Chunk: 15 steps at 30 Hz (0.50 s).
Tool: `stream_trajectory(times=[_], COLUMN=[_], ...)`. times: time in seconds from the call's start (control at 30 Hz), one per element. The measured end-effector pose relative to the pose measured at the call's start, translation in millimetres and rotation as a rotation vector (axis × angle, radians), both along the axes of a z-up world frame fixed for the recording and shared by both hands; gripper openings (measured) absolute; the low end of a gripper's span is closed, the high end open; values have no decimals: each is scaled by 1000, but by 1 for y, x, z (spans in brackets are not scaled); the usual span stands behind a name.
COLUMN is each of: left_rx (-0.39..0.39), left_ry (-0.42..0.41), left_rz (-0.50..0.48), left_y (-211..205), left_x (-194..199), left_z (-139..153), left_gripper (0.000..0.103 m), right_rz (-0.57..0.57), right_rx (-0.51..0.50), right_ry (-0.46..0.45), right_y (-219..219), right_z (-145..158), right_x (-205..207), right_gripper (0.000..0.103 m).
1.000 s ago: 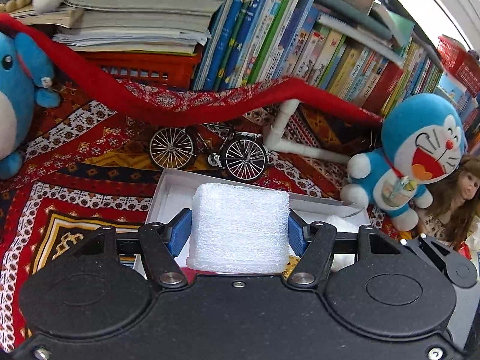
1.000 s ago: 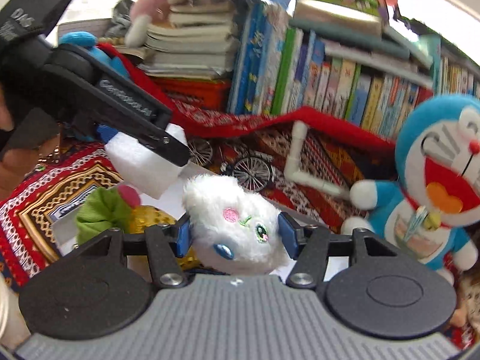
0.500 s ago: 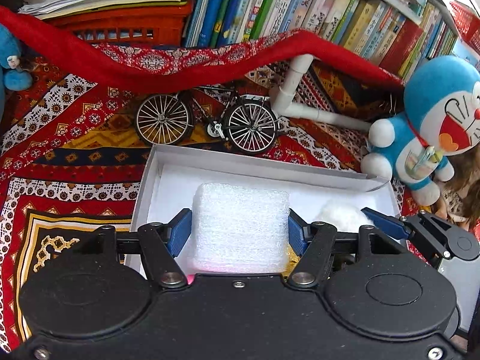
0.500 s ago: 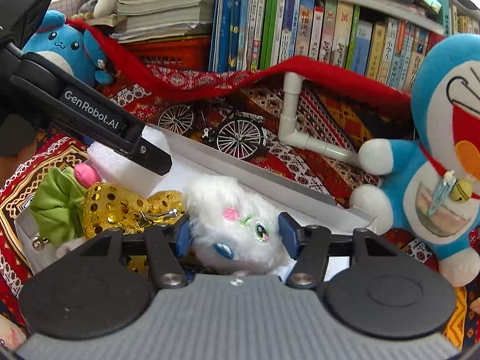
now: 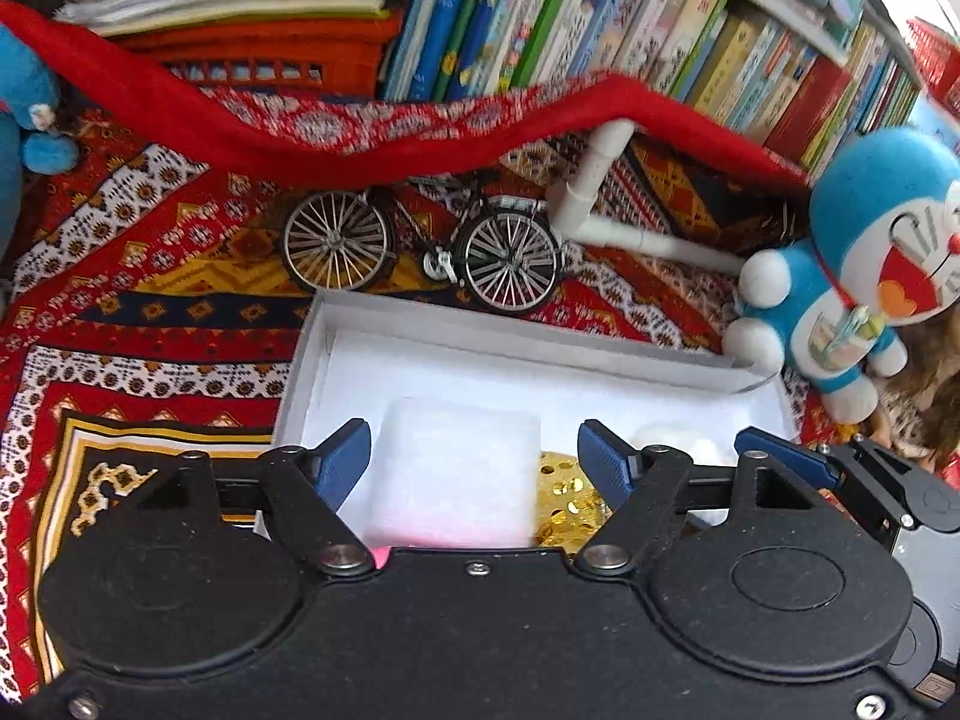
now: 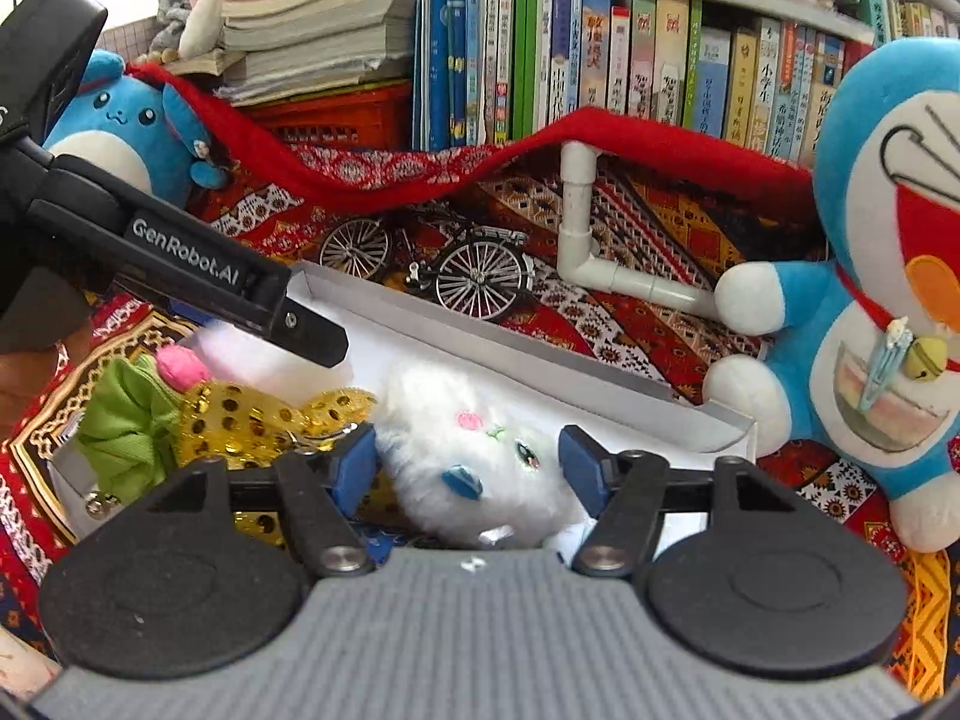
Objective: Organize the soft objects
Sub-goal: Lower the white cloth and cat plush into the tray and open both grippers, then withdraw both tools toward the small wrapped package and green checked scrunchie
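Note:
A white foam block (image 5: 459, 471) lies in the white box (image 5: 420, 330), between the spread fingers of my left gripper (image 5: 474, 462), which is open with gaps on both sides. A white fluffy cat toy (image 6: 474, 456) lies in the box (image 6: 540, 354) between the fingers of my right gripper (image 6: 468, 468), which is open around it. A gold sequin item (image 6: 252, 420) and a green cloth with a pink bud (image 6: 129, 420) also lie in the box. The left gripper's body (image 6: 180, 264) crosses the right wrist view.
A model bicycle (image 5: 420, 246) and a white pipe elbow (image 5: 600, 204) stand behind the box on the patterned cloth. A Doraemon plush (image 6: 870, 300) sits at the right, a blue plush (image 6: 129, 126) at the left. Books line the back.
Both grippers lowered into the box. The left jaws opened and released the foam block. The right jaws opened and the cat toy now rests in the box.

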<state>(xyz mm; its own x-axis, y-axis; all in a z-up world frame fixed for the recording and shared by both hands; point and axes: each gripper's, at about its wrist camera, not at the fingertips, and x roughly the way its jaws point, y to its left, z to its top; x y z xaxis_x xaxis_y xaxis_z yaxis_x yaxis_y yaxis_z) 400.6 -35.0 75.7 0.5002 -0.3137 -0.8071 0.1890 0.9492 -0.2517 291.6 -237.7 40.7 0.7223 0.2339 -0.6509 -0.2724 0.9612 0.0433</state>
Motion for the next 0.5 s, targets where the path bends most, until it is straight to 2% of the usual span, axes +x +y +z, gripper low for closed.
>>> stream_trajectory(times=[0.27,0.5], left_rx=[-21,-51], left_ry=[-119,-249], left_rz=[4,12], left_y=[17,39], left_x=[-41,-111], left_z=[44,84], left_gripper=[81,85], right_rz=[-2,-5], right_rx=[5,10], right_ry=[-74,-181], right_y=[-2,-7], right_z=[31,61], right_x=[-33,-83], right_gripper=[86,92])
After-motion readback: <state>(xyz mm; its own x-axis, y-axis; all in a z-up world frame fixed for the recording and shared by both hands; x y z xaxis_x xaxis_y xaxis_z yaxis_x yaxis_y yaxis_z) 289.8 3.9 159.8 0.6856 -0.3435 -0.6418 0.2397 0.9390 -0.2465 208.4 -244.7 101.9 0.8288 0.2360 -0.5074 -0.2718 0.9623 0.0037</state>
